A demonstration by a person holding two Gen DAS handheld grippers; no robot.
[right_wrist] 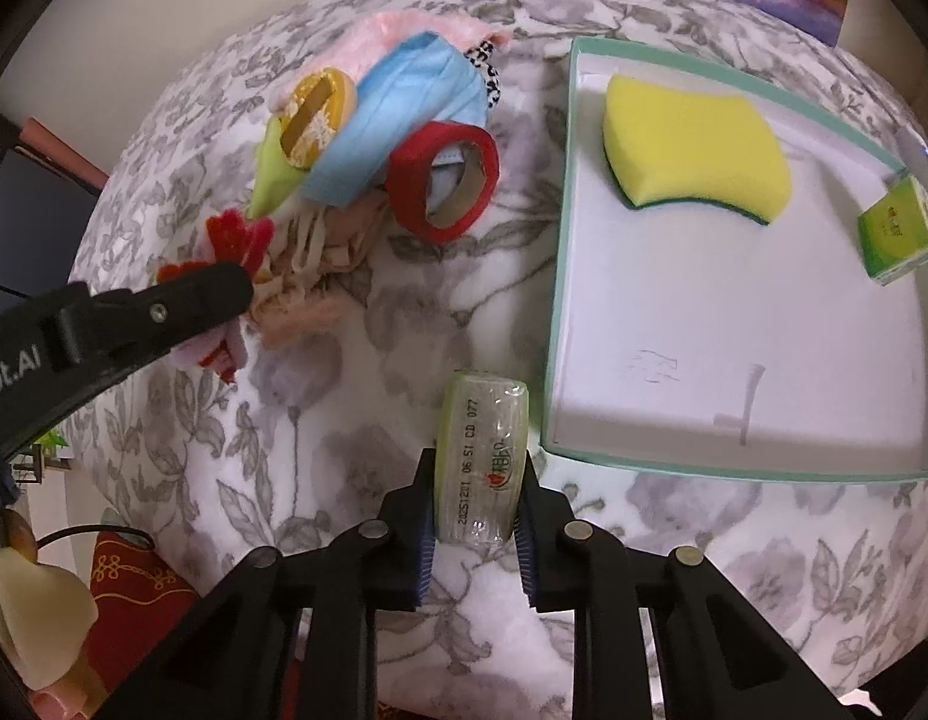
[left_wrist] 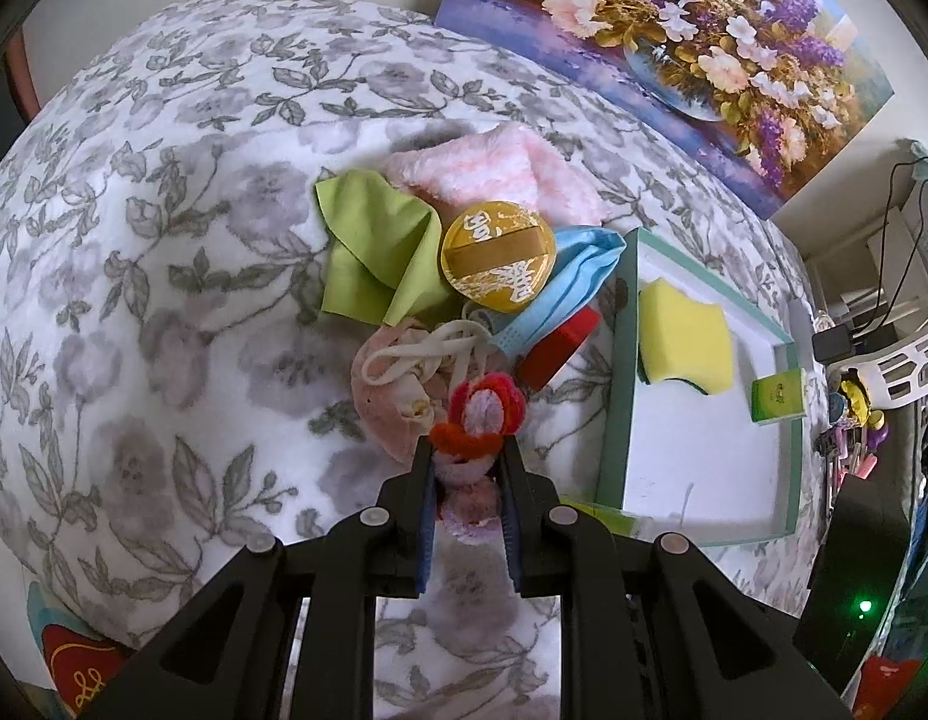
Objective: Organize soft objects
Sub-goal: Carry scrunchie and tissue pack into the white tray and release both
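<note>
My left gripper (left_wrist: pixel 469 450) is shut on a red and lilac crochet flower (left_wrist: pixel 485 414), held over a pink drawstring pouch (left_wrist: pixel 392 396); it also shows in the right wrist view (right_wrist: pixel 224 300). My right gripper (right_wrist: pixel 475 480) is shut on a green tissue pack in clear wrap (right_wrist: pixel 482 456), left of the teal-rimmed white box (right_wrist: pixel 557 240). In the box lie a yellow sponge (right_wrist: pixel 692 150) and a small green tissue pack (right_wrist: pixel 896 234). The pile holds a green cloth (left_wrist: pixel 374 258), a pink fluffy towel (left_wrist: pixel 494 174), a gold round puff (left_wrist: pixel 497 261), a blue face mask (right_wrist: pixel 404 114) and a red tape roll (right_wrist: pixel 443 180).
All lies on a grey floral bedspread (left_wrist: pixel 164 240). A flower painting (left_wrist: pixel 704 42) leans at the far edge. Cluttered shelves and cables (left_wrist: pixel 884 312) stand to the right of the bed. A red cushion (right_wrist: pixel 134 600) lies below the near left edge.
</note>
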